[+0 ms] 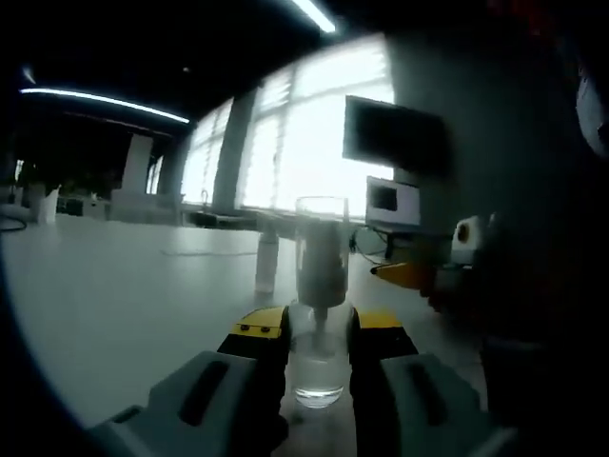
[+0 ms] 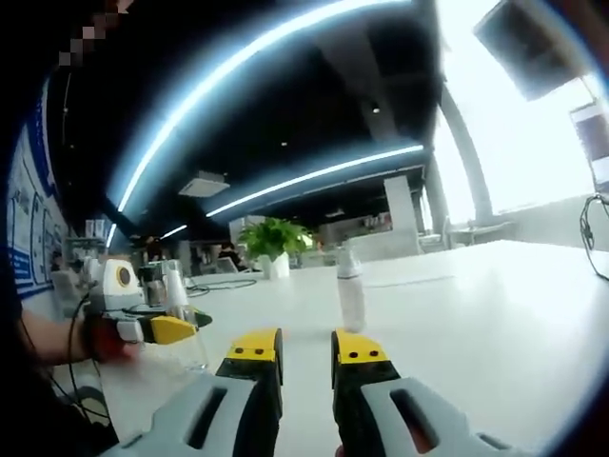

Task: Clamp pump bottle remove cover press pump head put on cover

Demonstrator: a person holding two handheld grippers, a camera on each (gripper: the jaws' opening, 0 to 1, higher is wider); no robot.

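Clear pump bottle (image 1: pixel 319 314) clamped in left tool (image 1: pixel 319 333), right tool (image 2: pixel 306 350) narrow, empty

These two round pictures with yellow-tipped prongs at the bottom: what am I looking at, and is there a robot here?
No robot: a person holds a two-jaw gripper in each hand, and a fisheye camera rides on each one. In the left gripper view, the left gripper stands with its jaws on either side of a clear pump bottle with its transparent cover on, apparently clamping it on the white table. In the right gripper view, the right gripper holds nothing, jaws slightly apart; the left gripper and the bottle show at the left there. A second small bottle stands farther off on the table, and a potted plant sits beyond it.
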